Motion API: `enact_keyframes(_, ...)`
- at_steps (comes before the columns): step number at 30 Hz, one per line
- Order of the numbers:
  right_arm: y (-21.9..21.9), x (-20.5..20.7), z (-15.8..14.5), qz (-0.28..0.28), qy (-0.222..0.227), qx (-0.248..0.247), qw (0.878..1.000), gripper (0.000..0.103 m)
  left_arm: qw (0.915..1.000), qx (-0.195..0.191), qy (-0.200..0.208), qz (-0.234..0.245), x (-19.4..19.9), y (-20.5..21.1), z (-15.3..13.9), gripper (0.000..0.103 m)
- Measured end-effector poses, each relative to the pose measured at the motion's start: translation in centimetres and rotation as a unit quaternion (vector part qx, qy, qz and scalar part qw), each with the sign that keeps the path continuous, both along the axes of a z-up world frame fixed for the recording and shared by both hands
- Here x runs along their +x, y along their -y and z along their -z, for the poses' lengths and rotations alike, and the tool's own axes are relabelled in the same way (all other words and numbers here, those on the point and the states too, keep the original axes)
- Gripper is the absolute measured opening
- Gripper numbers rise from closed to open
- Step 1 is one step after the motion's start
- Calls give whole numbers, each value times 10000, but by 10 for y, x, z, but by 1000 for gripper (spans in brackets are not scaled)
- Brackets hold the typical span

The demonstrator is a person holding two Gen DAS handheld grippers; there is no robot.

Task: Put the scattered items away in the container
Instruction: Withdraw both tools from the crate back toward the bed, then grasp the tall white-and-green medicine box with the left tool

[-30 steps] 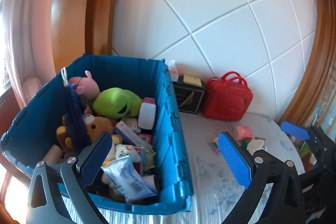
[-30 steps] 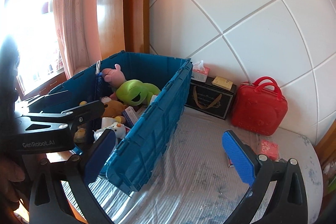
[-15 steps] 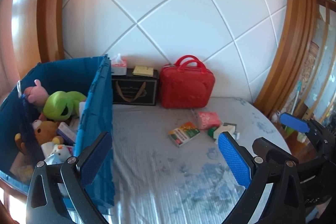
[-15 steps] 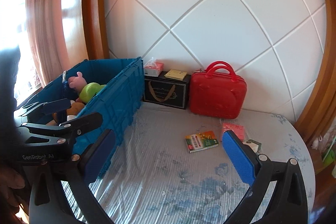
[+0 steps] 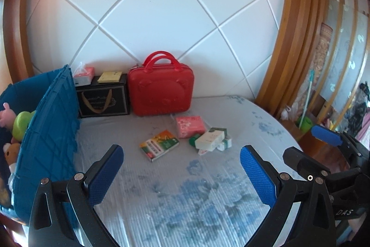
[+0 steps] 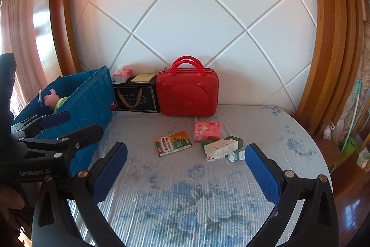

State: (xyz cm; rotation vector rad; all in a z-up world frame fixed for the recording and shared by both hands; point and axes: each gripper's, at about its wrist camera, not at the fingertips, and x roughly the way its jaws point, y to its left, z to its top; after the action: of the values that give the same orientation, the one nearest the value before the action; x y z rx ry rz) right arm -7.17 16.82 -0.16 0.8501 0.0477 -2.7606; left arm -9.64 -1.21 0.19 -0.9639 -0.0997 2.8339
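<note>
Facing the loose items from the near edge of the bed, the left tool and the right tool both hang with jaws spread wide and nothing between them, apparently readied for a pick. The green-and-orange box, pink packet and small pile of white-and-green cartons lie together mid-bed, toward the right edge, well apart from the blue container at the left edge. That container already holds plush toys, so only these few pieces seem left to move.
</note>
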Motion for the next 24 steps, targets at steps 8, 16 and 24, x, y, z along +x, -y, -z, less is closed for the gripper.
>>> enact_keyframes(8,-59,-9,22,279,235,-165,9992,103,9995,-117,254,146,-16,-48,19,102)
enact_keyframes(16,-92,-31,56,322,542,-365,9973,103,9981,-350,487,112,-36,-75,42,102)
enact_keyframes(24,-106,-65,95,279,808,-473,9952,103,9954,-632,720,-30,-66,-81,75,102)
